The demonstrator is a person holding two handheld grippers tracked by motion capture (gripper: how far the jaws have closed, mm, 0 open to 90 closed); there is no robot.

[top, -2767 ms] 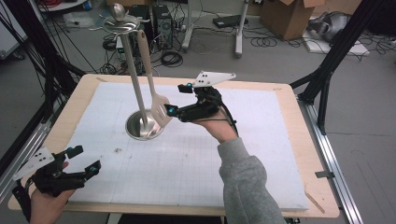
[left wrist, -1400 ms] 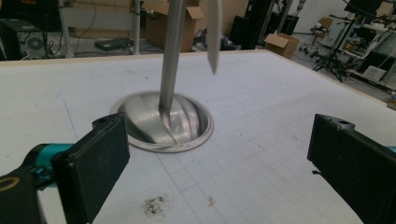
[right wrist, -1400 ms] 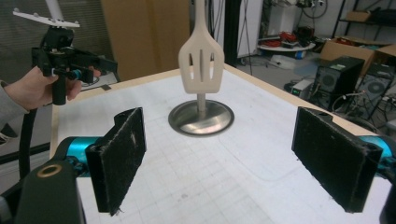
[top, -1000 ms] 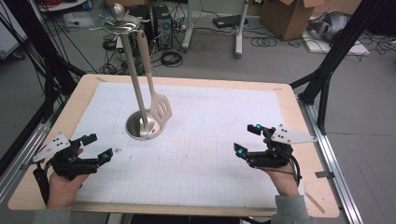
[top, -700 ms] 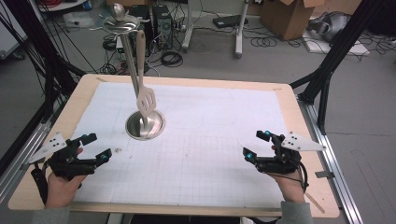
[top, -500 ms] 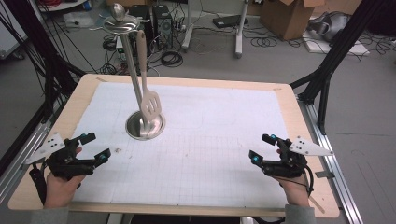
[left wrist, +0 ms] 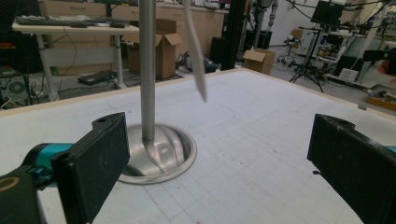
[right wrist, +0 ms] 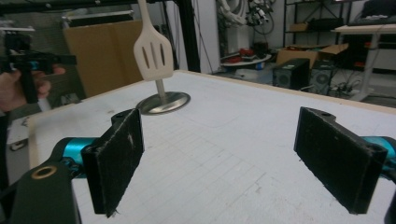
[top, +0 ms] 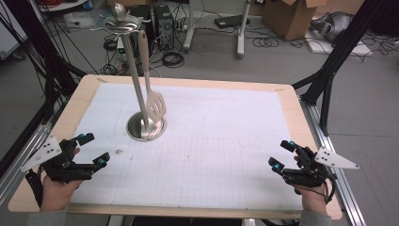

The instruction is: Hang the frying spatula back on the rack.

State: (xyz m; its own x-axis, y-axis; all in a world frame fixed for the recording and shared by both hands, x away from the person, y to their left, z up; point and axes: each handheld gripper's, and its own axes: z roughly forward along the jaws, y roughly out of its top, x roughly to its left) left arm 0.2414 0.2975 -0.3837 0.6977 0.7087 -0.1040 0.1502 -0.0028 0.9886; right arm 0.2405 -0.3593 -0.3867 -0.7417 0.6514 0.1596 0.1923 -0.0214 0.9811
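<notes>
A metal stand rises from a round base (top: 146, 128) at the table's back left, its pole (top: 135, 77) topped with hooks (top: 120, 20). A cream slotted spatula (top: 156, 105) hangs from a hook, its head just above the base. My left gripper (top: 94, 149) rests open near the front left corner, and the pole (left wrist: 147, 70) and the edge-on spatula (left wrist: 196, 56) stand beyond its jaws. My right gripper (top: 281, 153) is open at the front right, far from the stand. Past its jaws I see the spatula (right wrist: 153, 53) and base (right wrist: 163, 102).
A white gridded mat (top: 221, 141) covers the wooden table (top: 301, 113). Black frame legs (top: 329, 66) stand at the right, and cables and boxes lie on the floor behind. The other hand and its gripper (right wrist: 28, 60) appear at the right gripper view's left edge.
My right gripper pulled away from the stand to the table's front right and kept drifting right and lower. The spatula, left hanging on the hook, swings. The left hand has barely moved.
</notes>
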